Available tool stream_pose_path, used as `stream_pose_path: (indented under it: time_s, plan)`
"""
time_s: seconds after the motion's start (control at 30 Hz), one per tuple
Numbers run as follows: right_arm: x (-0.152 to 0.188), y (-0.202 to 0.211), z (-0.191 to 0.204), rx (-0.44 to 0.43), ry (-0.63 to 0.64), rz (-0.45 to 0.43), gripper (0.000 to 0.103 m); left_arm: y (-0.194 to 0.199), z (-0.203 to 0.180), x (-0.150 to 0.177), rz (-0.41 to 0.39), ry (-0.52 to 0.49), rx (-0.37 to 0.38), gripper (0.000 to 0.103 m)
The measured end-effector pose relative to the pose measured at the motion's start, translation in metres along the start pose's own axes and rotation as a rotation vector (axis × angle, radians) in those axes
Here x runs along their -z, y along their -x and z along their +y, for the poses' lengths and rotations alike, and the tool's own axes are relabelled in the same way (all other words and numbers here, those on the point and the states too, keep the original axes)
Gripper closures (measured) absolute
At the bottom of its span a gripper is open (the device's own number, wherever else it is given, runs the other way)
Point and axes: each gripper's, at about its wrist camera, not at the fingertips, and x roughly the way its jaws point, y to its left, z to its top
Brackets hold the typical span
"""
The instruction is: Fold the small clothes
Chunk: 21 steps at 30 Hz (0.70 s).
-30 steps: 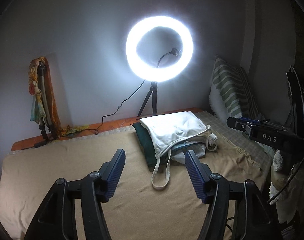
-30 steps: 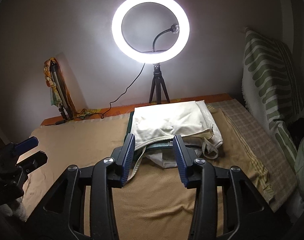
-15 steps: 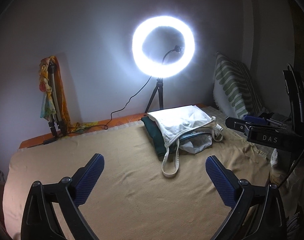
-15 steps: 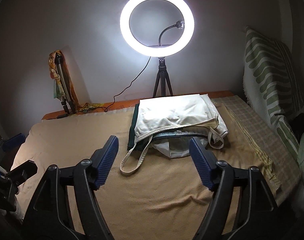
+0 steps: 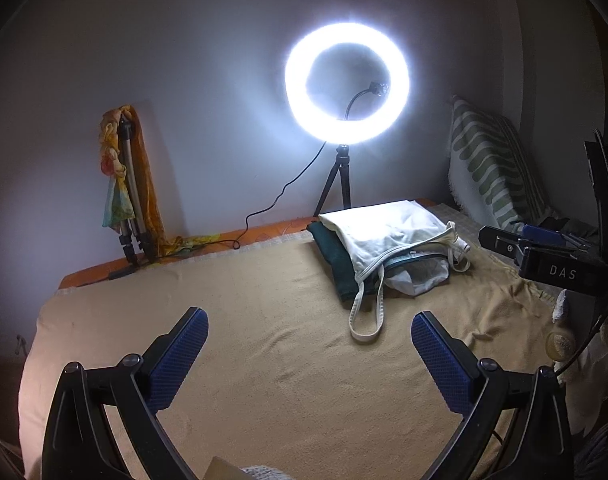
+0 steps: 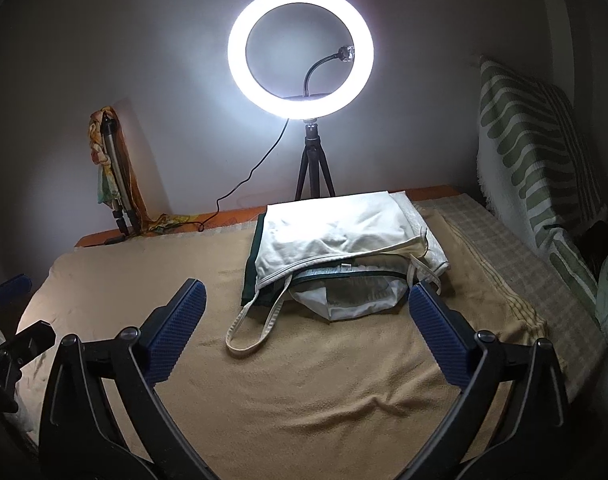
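In the left wrist view, we are holding our left gripper (image 5: pixel 310 340) spread wide, empty, above the tan blanket (image 5: pixel 264 360), with the stack of folded white and dark green clothes (image 5: pixel 388 248) lying beyond it, below the glowing ring light (image 5: pixel 347 84). In the right wrist view, we are keeping our right gripper (image 6: pixel 306 314) spread too, holding nothing, just short of that stack (image 6: pixel 336 240), whose cream strap loop (image 6: pixel 252 328) is trailing between the blue pads (image 6: pixel 174 334).

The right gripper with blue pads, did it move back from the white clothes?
Yes. The right gripper has pulled back toward the near edge of the tan blanket and opened; the white top now lies beyond its fingertips.
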Motion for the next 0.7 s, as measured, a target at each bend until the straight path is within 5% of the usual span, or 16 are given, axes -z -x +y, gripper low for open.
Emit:
stream_pose_path:
  time_s: [0.7]
  plan:
    - [0.0028, -0.0058, 0.0019, -0.001, -0.015, -0.004, 0.0, 0.0058, -0.0048, 0.0042, -0.003, -0.029, -0.015, 0.0]
